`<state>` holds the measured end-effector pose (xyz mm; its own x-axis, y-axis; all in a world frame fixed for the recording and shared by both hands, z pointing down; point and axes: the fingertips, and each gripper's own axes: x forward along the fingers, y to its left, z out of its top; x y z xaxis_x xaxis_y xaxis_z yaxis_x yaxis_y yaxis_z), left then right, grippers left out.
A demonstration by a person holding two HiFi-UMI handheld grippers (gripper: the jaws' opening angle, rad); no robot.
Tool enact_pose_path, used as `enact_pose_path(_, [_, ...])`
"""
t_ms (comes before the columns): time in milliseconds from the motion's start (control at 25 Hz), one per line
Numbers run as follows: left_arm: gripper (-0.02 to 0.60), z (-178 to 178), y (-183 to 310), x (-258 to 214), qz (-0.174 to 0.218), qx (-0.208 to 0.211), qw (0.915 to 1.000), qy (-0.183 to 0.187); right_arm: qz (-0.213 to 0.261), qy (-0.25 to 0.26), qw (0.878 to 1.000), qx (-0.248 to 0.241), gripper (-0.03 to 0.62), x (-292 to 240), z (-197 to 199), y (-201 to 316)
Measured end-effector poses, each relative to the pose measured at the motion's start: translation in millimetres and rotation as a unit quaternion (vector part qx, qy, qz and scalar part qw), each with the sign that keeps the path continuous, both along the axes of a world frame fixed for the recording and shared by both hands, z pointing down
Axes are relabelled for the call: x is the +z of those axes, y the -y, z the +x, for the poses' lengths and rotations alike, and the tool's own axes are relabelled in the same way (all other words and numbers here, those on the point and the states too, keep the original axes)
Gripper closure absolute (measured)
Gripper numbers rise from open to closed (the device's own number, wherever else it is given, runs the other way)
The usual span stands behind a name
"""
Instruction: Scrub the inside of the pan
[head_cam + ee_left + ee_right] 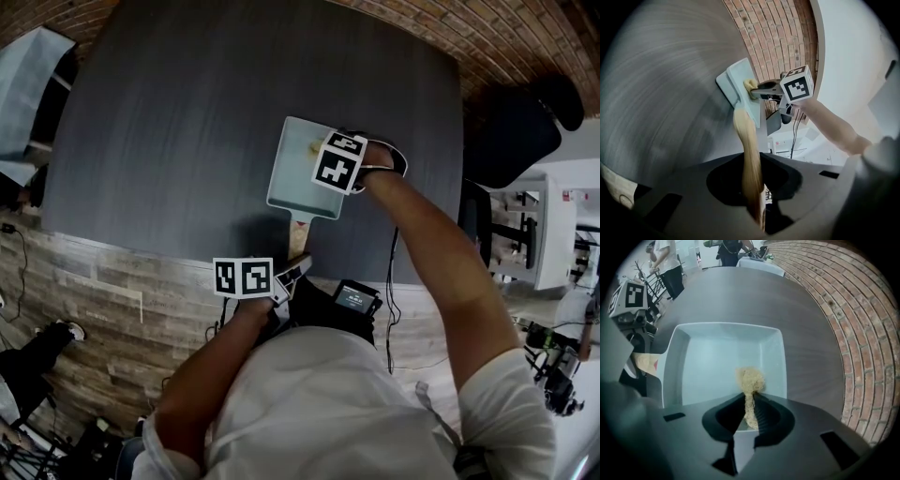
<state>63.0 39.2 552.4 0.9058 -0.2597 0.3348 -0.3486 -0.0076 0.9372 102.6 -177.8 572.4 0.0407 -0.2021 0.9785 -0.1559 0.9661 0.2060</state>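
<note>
Left gripper [754, 187] clamping the pan's wooden handle [747, 150]; right gripper [751, 401] pinching scrub wad [751, 379].
Pan [292, 173] sitting on table [169, 141] just beyond left gripper, handle pointing near, long axis running near-far, wad touching inside.

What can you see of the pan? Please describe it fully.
The pan is square, shallow and pale blue-green, with a raised rim and a wooden handle. It lies flat on the dark grey table, near the edge. The left gripper clamps the handle; the right gripper holds a tan scrubber against its inside.
</note>
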Motion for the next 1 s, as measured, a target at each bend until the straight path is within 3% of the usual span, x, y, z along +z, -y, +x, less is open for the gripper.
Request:
enact_pose_path(520, [0.502, -7, 4, 0, -0.001, -0.021, 0.9998, 0.001, -0.065, 0.034, 0.997, 0.039, 0.536, 0, -8, -47])
enact_pose_path(1000, [0.502, -7, 4, 1, -0.002, -0.02, 0.9998, 0.003, -0.157, 0.08, 0.979, 0.107, 0.536, 1, -13, -89])
